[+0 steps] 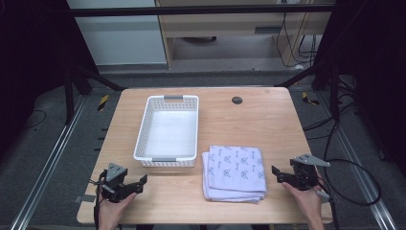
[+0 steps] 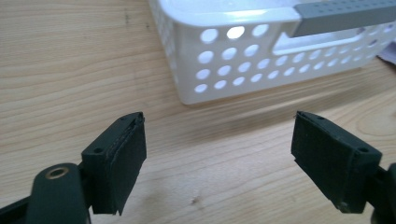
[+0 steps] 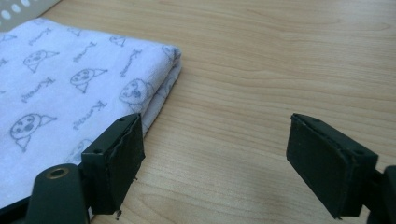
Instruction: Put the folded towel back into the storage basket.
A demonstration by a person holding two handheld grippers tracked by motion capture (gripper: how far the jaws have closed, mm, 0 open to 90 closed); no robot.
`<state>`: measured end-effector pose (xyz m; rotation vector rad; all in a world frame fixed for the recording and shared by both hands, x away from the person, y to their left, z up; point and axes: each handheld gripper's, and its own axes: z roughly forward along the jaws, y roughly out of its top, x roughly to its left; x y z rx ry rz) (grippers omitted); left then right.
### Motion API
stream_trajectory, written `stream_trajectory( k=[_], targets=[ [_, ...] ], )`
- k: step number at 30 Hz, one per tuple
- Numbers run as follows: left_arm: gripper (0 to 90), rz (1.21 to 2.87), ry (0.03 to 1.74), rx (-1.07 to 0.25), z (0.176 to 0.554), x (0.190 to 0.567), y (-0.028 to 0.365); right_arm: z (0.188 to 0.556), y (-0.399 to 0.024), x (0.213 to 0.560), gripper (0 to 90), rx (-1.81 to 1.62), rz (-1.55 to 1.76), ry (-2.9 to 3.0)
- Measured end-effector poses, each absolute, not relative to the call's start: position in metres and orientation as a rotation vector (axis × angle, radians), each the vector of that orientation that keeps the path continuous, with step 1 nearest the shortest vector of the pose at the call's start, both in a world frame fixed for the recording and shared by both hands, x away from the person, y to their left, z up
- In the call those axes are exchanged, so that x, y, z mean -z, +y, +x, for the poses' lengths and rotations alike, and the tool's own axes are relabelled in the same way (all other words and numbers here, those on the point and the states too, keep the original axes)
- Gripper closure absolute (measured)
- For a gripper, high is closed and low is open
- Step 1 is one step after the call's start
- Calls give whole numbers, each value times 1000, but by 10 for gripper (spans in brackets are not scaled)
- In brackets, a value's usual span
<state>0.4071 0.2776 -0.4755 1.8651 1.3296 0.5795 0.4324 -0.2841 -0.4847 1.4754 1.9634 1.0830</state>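
The wooden counter (image 1: 268,129) is lying broad and pale under the high view, and everything is sitting still on it. Biggest thing on it: the white perforated basket (image 1: 143,129), standing upright left of centre, long side running away from the person, grey handle strips at its near and far ends, nothing showing inside. Just beside its near right corner, the folded cloth (image 1: 235,171) is lying flat, pale lilac with small grey printed figures, several layers stacked, close to the basket but I cannot tell whether they are touching.

Now the hands. The left tongs (image 1: 139,184) are hovering low at the near left corner of the counter, jaws standing wide apart and nothing between them; in the left gripper view they are pointing at the basket's near corner, with bare wood lying between the jaws and the basket well ahead of them. The right tongs (image 1: 277,175) are sitting at the near right, jaws also spread wide and gripping nothing, aimed toward the cloth. In the right gripper view the cloth's folded edge is lying just beside one jaw, apparently not touching, while the other jaw is standing over bare wood.

Smallest of all: a dark round cap (image 1: 237,100) is sitting in the counter, far side, right of the basket.
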Motion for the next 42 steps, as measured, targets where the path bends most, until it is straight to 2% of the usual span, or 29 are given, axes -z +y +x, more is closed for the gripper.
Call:
stream_trajectory(
  k=[15, 42],
  targets=[
    [235, 1854, 1238, -519, 394, 470, 255, 426, -268, 478, 198, -1092, 1388, 1996],
    [306, 1940, 1065, -551, 374, 459, 214, 422, -257, 464, 220, -1151, 1330, 2007]
  ],
)
